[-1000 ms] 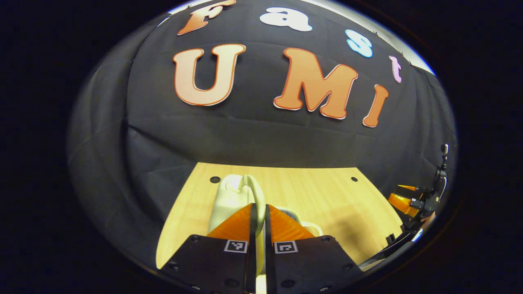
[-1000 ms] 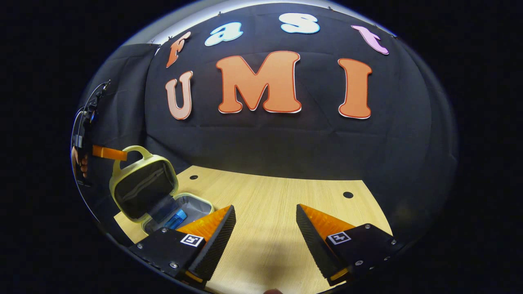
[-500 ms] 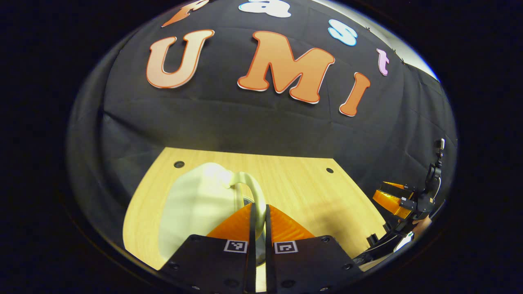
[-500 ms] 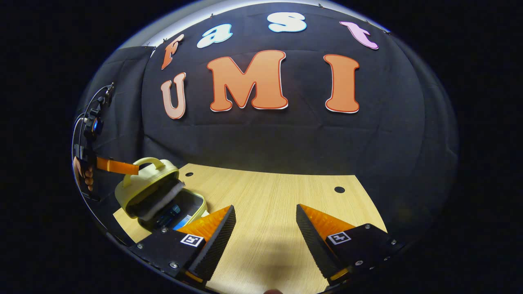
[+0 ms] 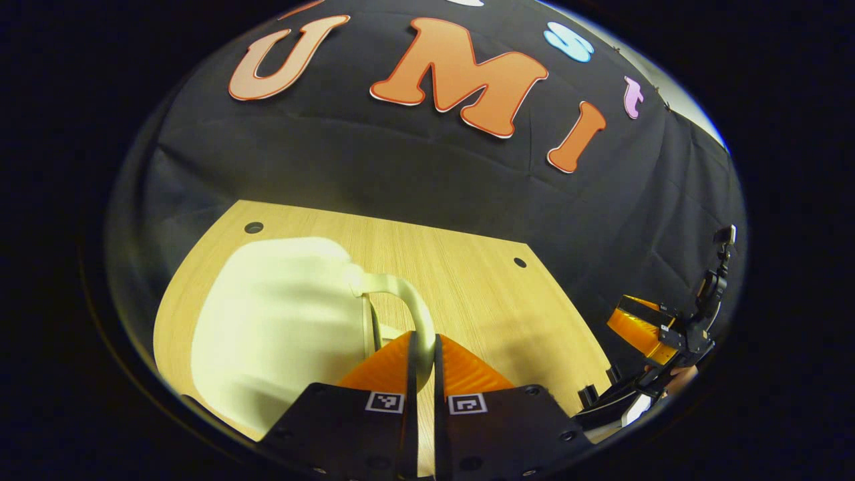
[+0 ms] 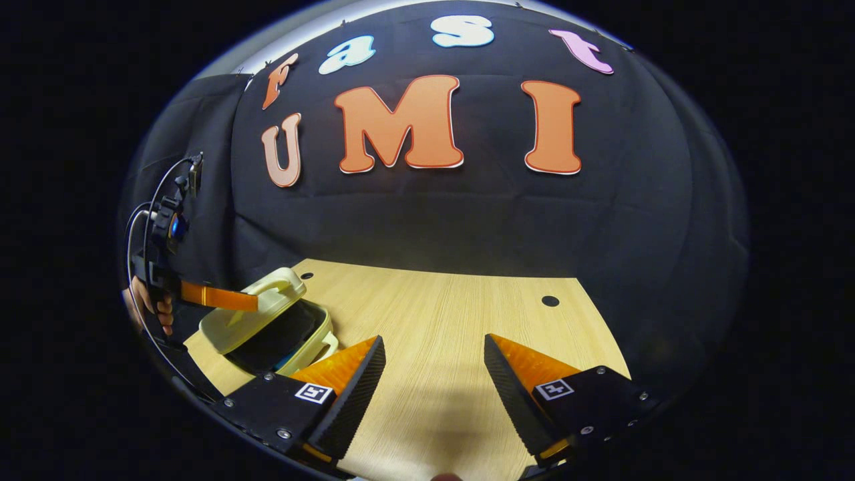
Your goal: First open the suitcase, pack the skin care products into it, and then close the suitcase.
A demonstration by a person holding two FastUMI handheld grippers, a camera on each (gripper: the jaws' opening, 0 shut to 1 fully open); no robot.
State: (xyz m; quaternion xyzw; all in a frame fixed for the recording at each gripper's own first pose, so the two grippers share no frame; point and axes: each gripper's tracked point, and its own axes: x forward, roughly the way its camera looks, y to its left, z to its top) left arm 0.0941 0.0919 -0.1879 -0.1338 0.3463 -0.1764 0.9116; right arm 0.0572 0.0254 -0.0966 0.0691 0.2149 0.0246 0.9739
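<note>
Step in hand: closing the small pale yellow-green hard-shell suitcase [image 6: 267, 321]; by my reading the packing is done and only the last of the lid's swing remains.

Suitcase: it sits at the table's left edge in the right gripper view, on the light wooden table [image 6: 441, 334]. Its lid [image 5: 274, 334] is tilted low over the base, with a dark wedge of gap open on the side toward the right gripper. What lies inside is too dark to tell.

Left gripper [image 5: 422, 344]: its fingers are drawn together on the lid's curved pale handle [image 5: 401, 300], which passes between them at the tips. In the right gripper view it reaches in from the left to that handle.

Right gripper [image 6: 434, 367]: its fingers are spread wide with nothing between them, hovering over bare table well apart from the suitcase.

Key relation: the lid lies straight ahead of and below the left gripper, hinged along its far side, so the handle edge has to go down and forward onto the base rim. The left gripper is much the nearer; the suitcase lies off to the right gripper's left.

Risk: as a judgement, the shell may slide on the smooth table if pushed forward rather than down.
</note>
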